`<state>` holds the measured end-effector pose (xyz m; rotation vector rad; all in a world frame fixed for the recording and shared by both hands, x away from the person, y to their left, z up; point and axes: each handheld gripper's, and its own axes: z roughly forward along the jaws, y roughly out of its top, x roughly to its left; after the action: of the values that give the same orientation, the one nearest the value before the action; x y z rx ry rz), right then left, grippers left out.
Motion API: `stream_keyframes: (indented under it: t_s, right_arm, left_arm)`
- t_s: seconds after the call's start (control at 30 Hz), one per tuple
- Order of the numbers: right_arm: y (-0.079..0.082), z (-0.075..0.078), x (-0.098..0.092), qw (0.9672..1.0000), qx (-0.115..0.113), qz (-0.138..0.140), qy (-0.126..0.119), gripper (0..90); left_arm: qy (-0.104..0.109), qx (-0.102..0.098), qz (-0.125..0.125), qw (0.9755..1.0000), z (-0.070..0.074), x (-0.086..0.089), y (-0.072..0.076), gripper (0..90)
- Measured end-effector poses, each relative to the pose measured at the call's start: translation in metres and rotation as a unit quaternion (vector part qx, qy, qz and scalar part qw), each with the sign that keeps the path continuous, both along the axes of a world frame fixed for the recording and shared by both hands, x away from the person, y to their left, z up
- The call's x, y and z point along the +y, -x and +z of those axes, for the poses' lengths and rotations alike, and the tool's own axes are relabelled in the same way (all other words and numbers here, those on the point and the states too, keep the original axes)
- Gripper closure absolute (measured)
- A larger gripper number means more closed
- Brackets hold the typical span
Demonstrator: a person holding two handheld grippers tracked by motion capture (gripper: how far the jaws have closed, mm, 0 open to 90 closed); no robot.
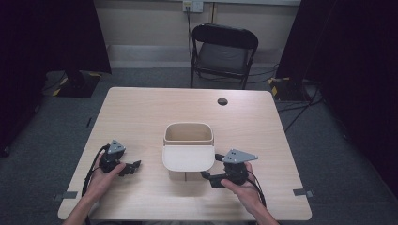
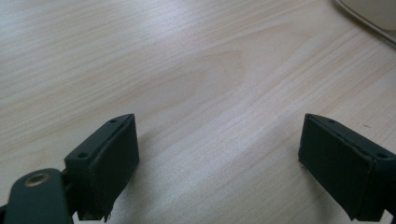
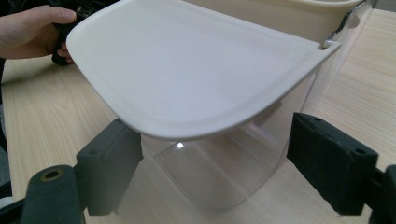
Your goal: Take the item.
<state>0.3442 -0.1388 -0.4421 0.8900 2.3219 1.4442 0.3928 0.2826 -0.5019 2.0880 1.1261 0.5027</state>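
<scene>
A clear-walled container (image 1: 188, 133) with a beige rim stands at the middle of the wooden table (image 1: 141, 112). Its beige lid (image 1: 188, 159) is swung open and juts toward me. My left gripper (image 1: 133, 166) rests low at the container's left, open, a short way from it. In the left gripper view its jaws (image 2: 219, 126) stand wide over bare wood. My right gripper (image 1: 212, 167) is open close to the lid's right edge. In the right gripper view it (image 3: 212, 126) points at the clear body (image 3: 219, 177), under the lid (image 3: 187, 70), with nothing gripped.
A black folding chair (image 1: 224, 51) stands beyond the table's far edge. A dark cable hole (image 1: 222, 101) sits in the tabletop at the back. Tape marks (image 1: 304, 192) lie near the front corners. The person's left hand (image 3: 28, 28) appears past the lid.
</scene>
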Motion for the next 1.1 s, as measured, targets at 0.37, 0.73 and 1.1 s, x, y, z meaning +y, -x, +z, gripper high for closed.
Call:
stream_keyframes:
  t_s: [0.37,0.73,1.1]
  right_arm:
    - [0.0,0.005,-0.001,0.9999,-0.006,0.002,-0.008,17.4]
    - [-0.001,0.009,0.001,0.9999,-0.01,0.002,-0.011,17.5]
    - [-0.001,0.012,0.002,0.9998,-0.014,0.0,-0.017,17.0]
  left_arm:
    - [0.002,0.001,0.001,1.0,0.0,0.0,0.0,11.7]
    - [0.0,0.0,0.0,1.0,0.0,0.0,0.0,11.7]
    - [0.001,0.0,0.001,1.0,0.0,0.0,0.0,11.7]
